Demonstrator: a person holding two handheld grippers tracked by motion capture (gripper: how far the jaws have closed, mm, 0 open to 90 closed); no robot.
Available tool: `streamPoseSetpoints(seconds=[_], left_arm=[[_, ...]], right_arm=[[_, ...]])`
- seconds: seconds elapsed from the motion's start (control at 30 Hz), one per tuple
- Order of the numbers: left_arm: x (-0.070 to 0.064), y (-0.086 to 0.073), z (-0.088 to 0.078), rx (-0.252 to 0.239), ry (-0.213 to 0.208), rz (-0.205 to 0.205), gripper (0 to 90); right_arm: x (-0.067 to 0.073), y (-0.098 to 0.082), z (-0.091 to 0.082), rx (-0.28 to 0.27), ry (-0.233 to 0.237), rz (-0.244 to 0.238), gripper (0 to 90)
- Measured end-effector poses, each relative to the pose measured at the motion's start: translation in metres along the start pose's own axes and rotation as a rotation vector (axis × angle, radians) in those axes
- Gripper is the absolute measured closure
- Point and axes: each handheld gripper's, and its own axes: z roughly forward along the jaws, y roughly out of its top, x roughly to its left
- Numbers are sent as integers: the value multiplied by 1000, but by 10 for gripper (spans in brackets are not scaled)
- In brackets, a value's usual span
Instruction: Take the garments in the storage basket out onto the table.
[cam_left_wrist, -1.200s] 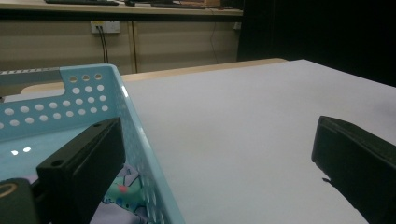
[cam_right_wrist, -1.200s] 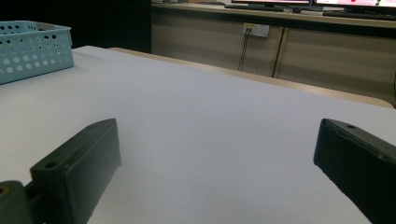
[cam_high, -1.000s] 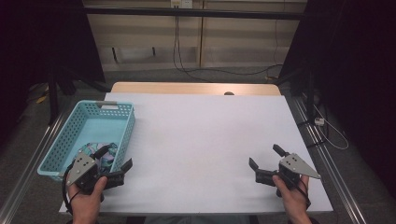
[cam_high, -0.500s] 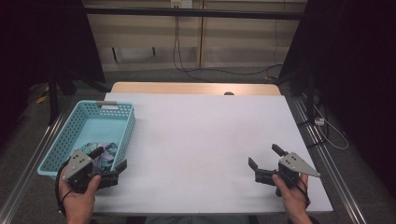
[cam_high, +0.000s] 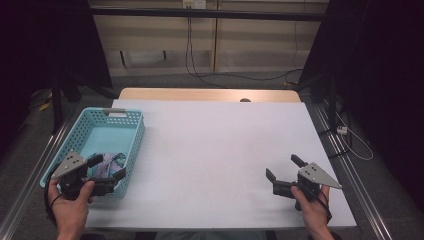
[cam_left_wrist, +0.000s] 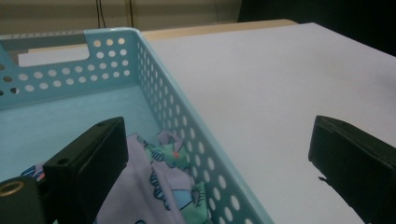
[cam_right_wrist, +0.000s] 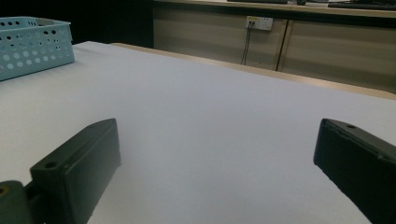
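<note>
my left tool (cam_high: 107, 175): jaws wide, holding nothing, straddling the near right wall of the blue basket (cam_high: 134, 145) | my right tool (cam_high: 284, 176): wide, idle over the bare white table (cam_high: 220, 145) | patterned cloth (cam_left_wrist: 161, 186): bunched in the basket's near end | progress: nothing gripped yet; grasp and lift-out left, I judge

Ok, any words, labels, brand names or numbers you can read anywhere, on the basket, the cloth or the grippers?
None can be read.
Perforated light-blue plastic basket: plain, no label or lettering.
Pale purple patterned cloth lying in the basket: printed figures, no letters.
Left gripper and right gripper, black jaws open: no markings.
White wall socket: too small to tell.
</note>
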Motion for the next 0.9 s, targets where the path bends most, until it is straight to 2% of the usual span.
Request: streamPoseSetpoints(seconds=[0.07,0.13,0.17,0.23,0.3,0.37,0.47,0.53,0.57,0.63,0.77,0.83,0.87,0.9], left_arm=[[4,2,-1,25,-21,-10,46],[6,5,-4,39,1,13,46],[7,6,-4,46,6,3,46],[12,9,-5,77,-7,8,46],[16,11,-6,92,10,9,46],[22,14,-8,123,7,2,46],[28,19,-9,162,34,20,48],[30,21,-6,229,62,53,56],[30,21,-5,249,78,49,52],[33,22,-1,279,80,53,48],[45,26,7,309,66,18,48],[50,27,11,343,53,5,48],[53,28,14,385,44,-7,48],[55,29,16,392,41,-11,49]], right_arm=[[0,0,0,-4,-1,1,0],[1,1,0,-5,3,-5,0],[1,1,0,-4,3,-9,0],[2,1,0,-4,5,-10,0],[3,1,1,1,1,-12,0],[3,1,2,1,1,-15,0],[5,2,2,6,-3,-21,0],[6,2,2,7,-3,-22,0],[6,2,3,9,-1,-25,0],[7,2,4,10,1,-29,0],[7,2,4,10,9,-34,0],[6,2,4,9,11,-31,0],[6,2,3,9,13,-31,0],[6,2,3,7,16,-31,0]])
